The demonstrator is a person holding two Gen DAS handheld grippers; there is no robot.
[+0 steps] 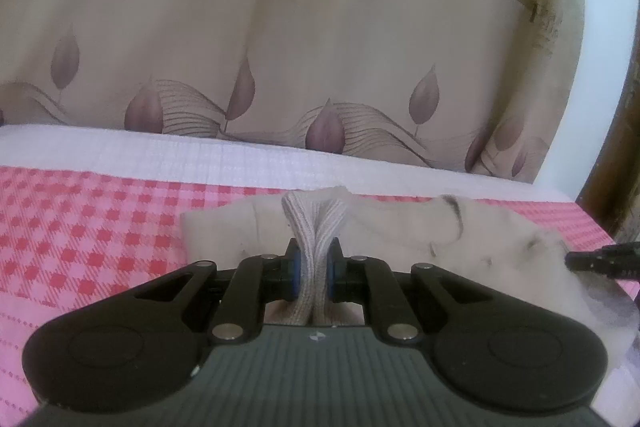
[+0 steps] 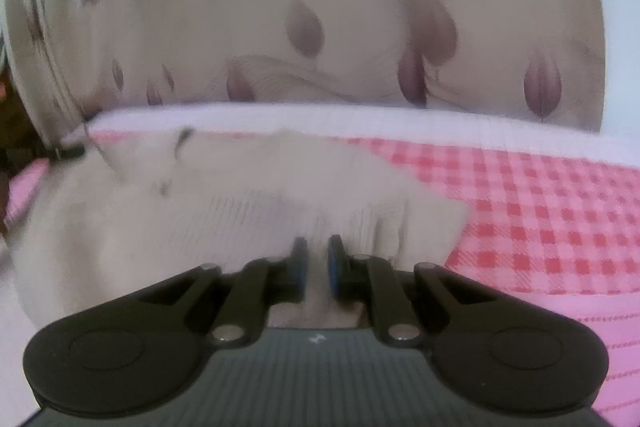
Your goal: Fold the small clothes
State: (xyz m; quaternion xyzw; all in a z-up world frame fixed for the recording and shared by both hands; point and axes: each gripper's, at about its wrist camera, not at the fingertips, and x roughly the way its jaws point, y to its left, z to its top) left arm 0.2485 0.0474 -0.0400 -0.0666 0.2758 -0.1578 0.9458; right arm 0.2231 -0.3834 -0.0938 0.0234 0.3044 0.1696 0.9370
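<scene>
Pads [image 1: 295,277] of your left gripper [image 1: 313,277] pinch garment's ribbed hem [image 1: 313,227], lifting it to fold. Right gripper [image 2: 318,267] nearly closed on cloth, grip unclear w/ blur. Beige garment [image 1: 400,239] lies on checked bedsheet [image 1: 100,227].

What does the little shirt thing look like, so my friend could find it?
Look at the bed with the pink-and-red checked cover, in front of the leaf-patterned curtain. The small beige garment lies on it. It's the only plain, pale cloth there, and its ribbed edge is pinched in the left gripper.
</scene>
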